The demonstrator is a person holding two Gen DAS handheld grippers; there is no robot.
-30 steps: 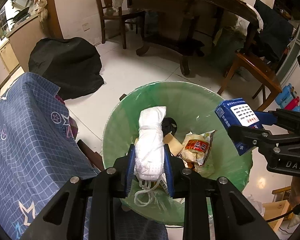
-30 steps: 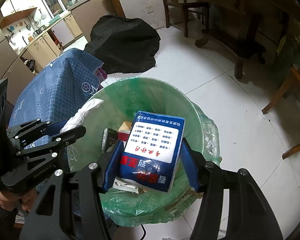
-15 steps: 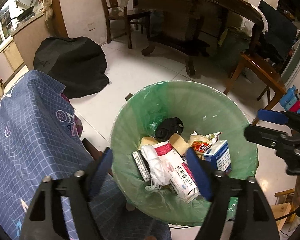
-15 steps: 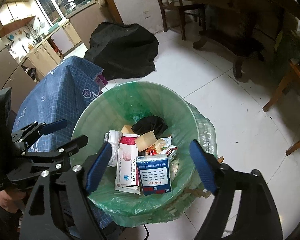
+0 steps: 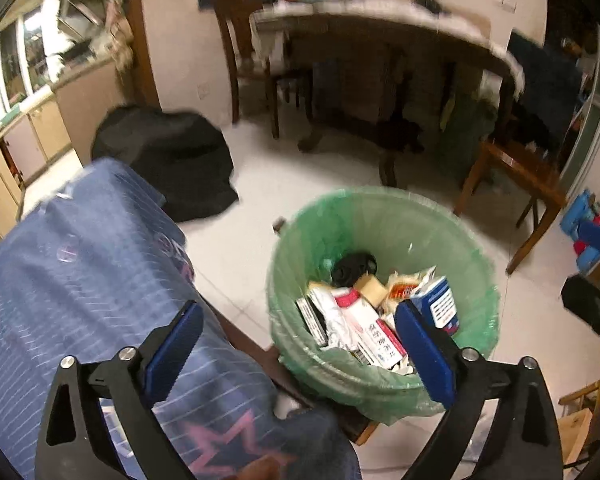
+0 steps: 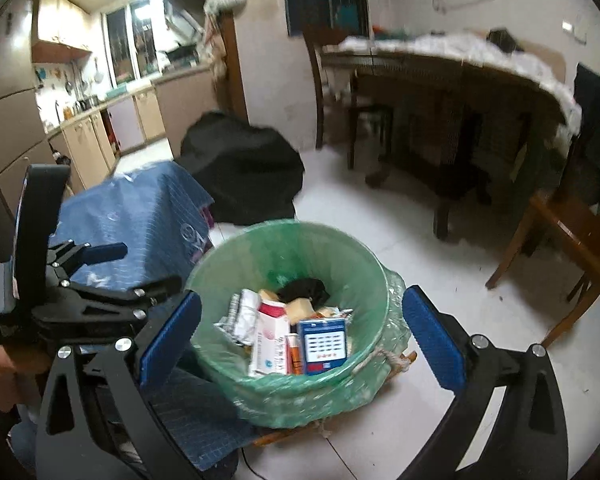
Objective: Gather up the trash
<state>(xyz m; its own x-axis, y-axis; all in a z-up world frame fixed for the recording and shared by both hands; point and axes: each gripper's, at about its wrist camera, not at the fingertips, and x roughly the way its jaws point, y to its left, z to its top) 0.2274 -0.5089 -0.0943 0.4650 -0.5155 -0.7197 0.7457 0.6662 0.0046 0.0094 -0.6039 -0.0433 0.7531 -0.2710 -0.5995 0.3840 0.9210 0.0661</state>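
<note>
**Release Complete: Both Claws Clear of the Bin**

Working from the left: my left claw (image 5: 296, 354) stands at full spread with nothing between its blue pads; its jaws have just been opening. It hangs over the edge of the blue grid-patterned cloth (image 5: 80, 280), with the waste bin (image 5: 476, 264) ahead and to its right. My right claw (image 6: 296, 340) is likewise spread wide and empty, its jaws also having just been opening, and the bin sits framed between its fingers.

Procedure for the step in hand, as I judge it: the drop is finished, so the work now is a clean withdrawal.
1. Hold both claws fully spread while backing off, so that no pad snags the green liner (image 6: 364, 384).
2. Lift before moving sideways; the liner overhangs the rim loosely and could pull off.
3. Keep the two claws apart, since they work close to each other over one bin.
4. Confirm that nothing hangs over the rim before going for more trash.

Condition of the trash: all of it lies inside the bin, on top of the pile. The white crumpled wad (image 5: 332, 316) lies at the left, touching a red-and-white carton (image 5: 372, 328). The blue printed box (image 6: 325, 345) stands on end at the right, leaning against the liner. A black item (image 5: 352, 268) lies behind them.
</note>
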